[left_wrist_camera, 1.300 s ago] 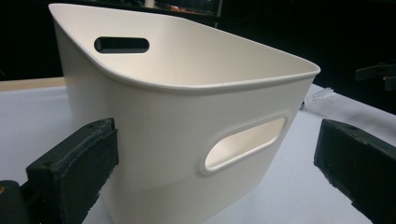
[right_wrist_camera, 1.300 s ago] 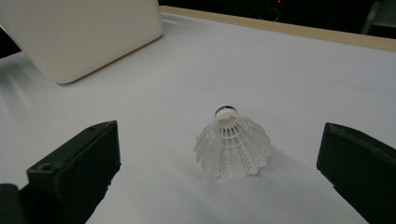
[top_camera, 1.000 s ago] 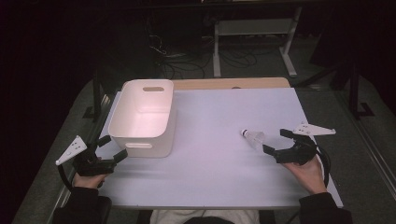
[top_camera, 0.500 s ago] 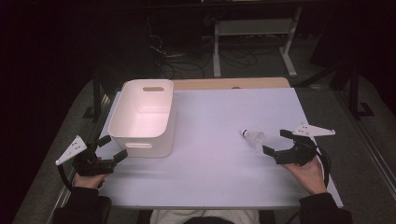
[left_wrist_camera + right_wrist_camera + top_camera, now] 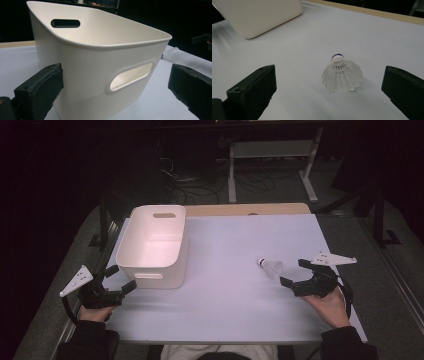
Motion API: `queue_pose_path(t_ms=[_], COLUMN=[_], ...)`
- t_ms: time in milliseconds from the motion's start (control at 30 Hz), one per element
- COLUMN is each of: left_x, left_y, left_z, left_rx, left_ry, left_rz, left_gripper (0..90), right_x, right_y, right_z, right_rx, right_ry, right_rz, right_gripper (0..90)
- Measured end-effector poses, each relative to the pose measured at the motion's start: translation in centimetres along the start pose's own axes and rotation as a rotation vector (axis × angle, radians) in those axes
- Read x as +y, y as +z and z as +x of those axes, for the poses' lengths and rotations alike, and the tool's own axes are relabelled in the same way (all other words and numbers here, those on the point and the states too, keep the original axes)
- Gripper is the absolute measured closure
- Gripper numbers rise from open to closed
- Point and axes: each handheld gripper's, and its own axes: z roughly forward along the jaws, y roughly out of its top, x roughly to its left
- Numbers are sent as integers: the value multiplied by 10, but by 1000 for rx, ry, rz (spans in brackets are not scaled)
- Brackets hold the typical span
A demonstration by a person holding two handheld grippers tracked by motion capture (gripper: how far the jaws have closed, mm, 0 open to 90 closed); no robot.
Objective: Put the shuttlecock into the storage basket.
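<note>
A white plastic shuttlecock (image 5: 271,267) (image 5: 342,76) stands on its skirt on the white table top, cork end up. My right gripper (image 5: 296,273) (image 5: 329,92) is open just behind it, its jaws wide on either side and apart from the shuttlecock. A white plastic bin (image 5: 153,245) (image 5: 100,65) with handle slots stands at the left of the table and looks empty. My left gripper (image 5: 120,279) (image 5: 112,95) is open at the bin's near left corner, jaws spread across its near wall.
The table top (image 5: 235,310) has a wooden strip (image 5: 250,209) along its far edge. Beyond it are a dark floor with cables (image 5: 185,185) and a metal stand (image 5: 270,165). Dark mats flank the table.
My right gripper has edged slightly closer to the shuttlecock. The left gripper and the bin have hardly moved.
</note>
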Motion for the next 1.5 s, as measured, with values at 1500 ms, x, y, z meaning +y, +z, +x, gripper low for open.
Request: queue_pose_path(t_ms=[1500], left_x=[0], left_y=[0], left_z=[-1], left_rx=[4], left_ry=[2], left_rz=[-1], left_gripper=[0], right_x=[30], right_y=[25], right_z=[14], right_rx=[92], right_ry=[-34], right_rz=[184], right_gripper=[336])
